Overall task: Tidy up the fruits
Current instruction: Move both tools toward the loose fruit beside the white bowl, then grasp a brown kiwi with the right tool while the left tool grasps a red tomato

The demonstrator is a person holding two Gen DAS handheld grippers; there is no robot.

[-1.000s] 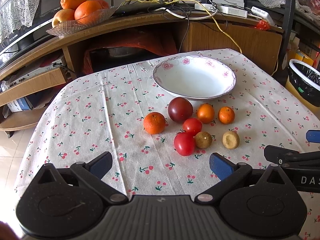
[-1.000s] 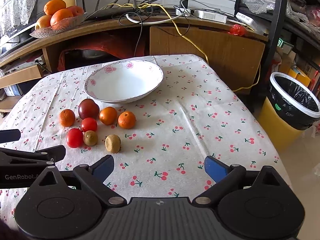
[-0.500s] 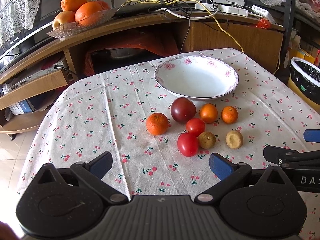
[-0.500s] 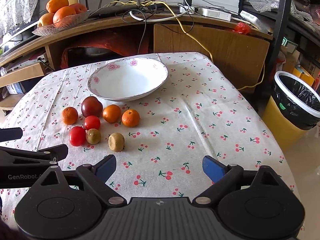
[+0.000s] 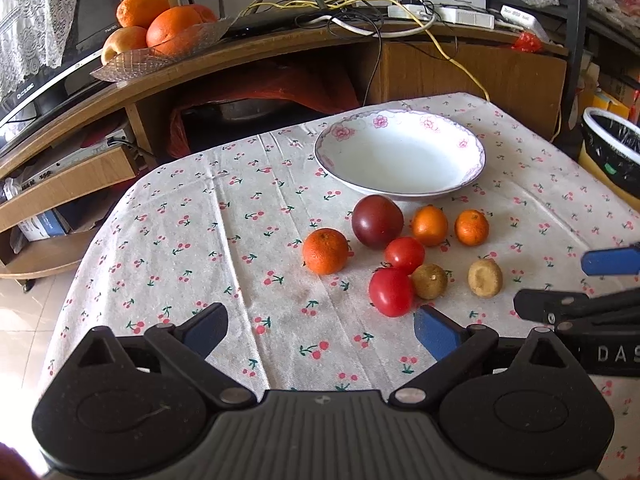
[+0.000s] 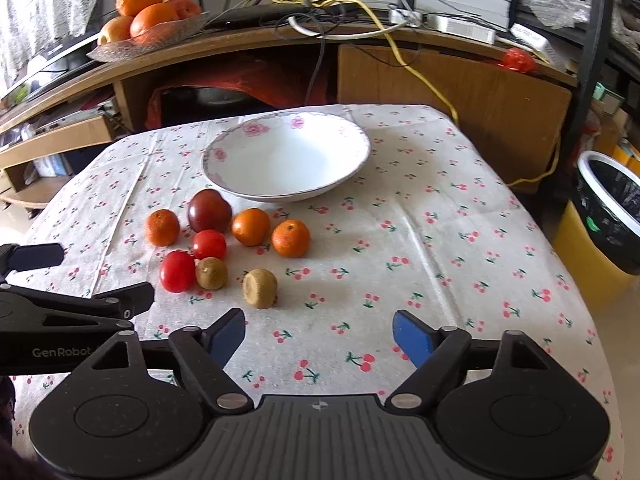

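- Claw on my left (image 5: pixel 320 330) stands wide open above the near part of the worktop (image 5: pixel 224 240); its two blue fingertips (image 5: pixel 206 328) hold nothing and touch nothing.
- My right claw (image 6: pixel 320 332) is also spread wide, with empty blue pads (image 6: pixel 412 336), and it hovers over bare cloth near the front edge.
- On the body of the left claw, seen from the right camera, I read "GenRobot"; on the right claw, seen from the left camera, only the letters "DAS" show.
- The worktop is covered by a white cloth with a small cherry print, a little wrinkled.
- The fruits lie in a loose group just in front of a white bowl (image 5: pixel 400 156), which is shallow, round, glossy, with pink flowers on its rim, and has nothing inside.
- In the group I see a dark red round fruit (image 5: pixel 377 221), three mandarins (image 5: pixel 325 251) with dimpled skin, two smooth red tomatoes (image 5: pixel 391 292) and two brown rough kiwis (image 5: pixel 485 278).
- One kiwi lies a little apart, nearest to my right claw.
- Behind, a patterned glass dish (image 5: pixel 160 52) with oranges sits on a wooden shelf.
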